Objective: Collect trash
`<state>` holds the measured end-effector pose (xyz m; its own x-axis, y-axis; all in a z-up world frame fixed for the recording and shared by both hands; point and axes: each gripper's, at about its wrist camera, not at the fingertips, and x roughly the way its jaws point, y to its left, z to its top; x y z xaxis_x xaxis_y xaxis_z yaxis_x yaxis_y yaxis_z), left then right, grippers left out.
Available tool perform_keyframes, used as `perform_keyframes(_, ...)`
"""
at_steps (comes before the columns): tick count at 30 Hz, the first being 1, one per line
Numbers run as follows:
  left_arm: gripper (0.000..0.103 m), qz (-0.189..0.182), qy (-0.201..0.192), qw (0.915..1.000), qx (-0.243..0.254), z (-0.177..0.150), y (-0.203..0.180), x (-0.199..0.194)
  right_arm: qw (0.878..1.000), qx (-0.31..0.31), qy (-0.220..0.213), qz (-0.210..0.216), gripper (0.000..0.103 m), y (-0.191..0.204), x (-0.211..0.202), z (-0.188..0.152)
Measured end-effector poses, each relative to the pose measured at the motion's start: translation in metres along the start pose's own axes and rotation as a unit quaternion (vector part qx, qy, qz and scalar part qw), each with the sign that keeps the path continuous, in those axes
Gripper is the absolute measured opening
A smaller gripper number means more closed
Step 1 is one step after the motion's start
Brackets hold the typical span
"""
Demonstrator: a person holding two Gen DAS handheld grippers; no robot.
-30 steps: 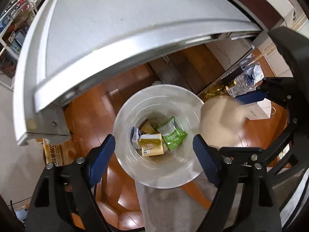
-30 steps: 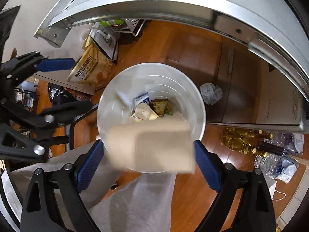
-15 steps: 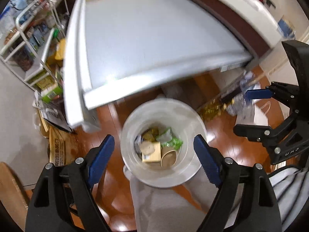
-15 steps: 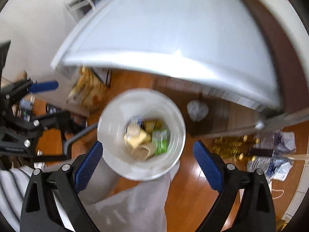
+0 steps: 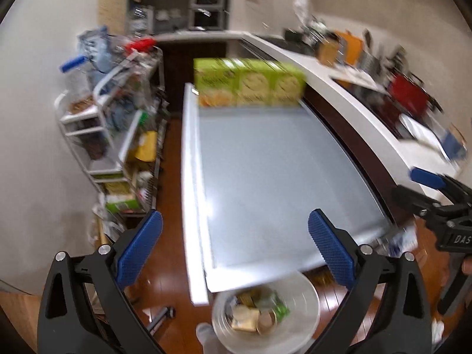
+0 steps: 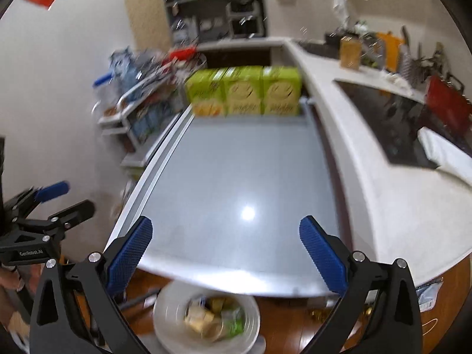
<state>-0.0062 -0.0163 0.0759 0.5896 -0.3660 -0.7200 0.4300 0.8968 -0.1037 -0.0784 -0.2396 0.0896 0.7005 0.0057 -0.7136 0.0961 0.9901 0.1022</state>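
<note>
Both views are smeared by motion blur. In the left wrist view the left gripper [image 5: 234, 252] has its blue-padded fingers [image 5: 138, 247] spread wide apart with nothing between them. The white bin [image 5: 309, 321] sits at the bottom centre of the frame, below the fingers and nearer the right-hand one, on the wooden floor [image 5: 168, 283] just under the near edge of the grey worktop [image 5: 280, 177]. Inside it lies the trash [image 5: 256, 315]: a pale carton, a brown paper cup and a green wrapper, bunched together. The right gripper [image 5: 427, 188] appears at the right edge of this frame, well apart from the bin.

In the right wrist view the right gripper [image 6: 225, 249] is likewise released, its fingers [image 6: 323, 258] wide and holding nothing. The bin [image 6: 165, 321] shows at the bottom centre, below and between the two fingers, with the trash [image 6: 215, 321] blurred inside it. The left gripper [image 6: 50, 200] is at the left edge.

A row of green boxes [image 6: 244, 91] stands at the far end of the worktop [image 6: 244, 183], in the upper centre of both frames. A wire rack [image 5: 115, 135] crowded with goods fills the left of the left wrist view.
</note>
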Motion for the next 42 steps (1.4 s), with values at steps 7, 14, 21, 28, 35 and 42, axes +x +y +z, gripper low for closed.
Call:
perform_keyframes(7, 0.1, 0.048, -0.001, 0.9983, -0.031, 0.003, 0.022, 0.021, 1.0, -0.003, -0.018, -0.026, 0.098, -0.01, 0.02, 0.001)
perform_keyframes(14, 0.1, 0.06, 0.035, 0.9963, -0.05, -0.027, 0.032, 0.044, 0.999, 0.04, 0.011, -0.016, 0.098, -0.014, 0.039, -0.03)
perform_keyframes(21, 0.1, 0.066, 0.064, 0.9935, -0.068, -0.042, 0.034, 0.053, 0.998, 0.054, 0.036, -0.012, 0.098, -0.01, 0.055, -0.046)
perform_keyframes(28, 0.1, 0.048, 0.073, 0.9933, -0.076, -0.038, 0.032, 0.057, 0.998, 0.055, 0.038, -0.003, 0.098, -0.006, 0.06, -0.042)
perform_keyframes(35, 0.1, 0.03, 0.063, 0.9924, -0.102, -0.031, 0.039, 0.058, 0.999, 0.044, 0.031, 0.0, 0.098, -0.002, 0.059, -0.033)
perform_keyframes(42, 0.101, 0.052, 0.023, 0.9954, -0.077, -0.021, 0.036, 0.053, 0.999, 0.03, 0.024, -0.008, 0.098, 0.0, 0.059, -0.027)
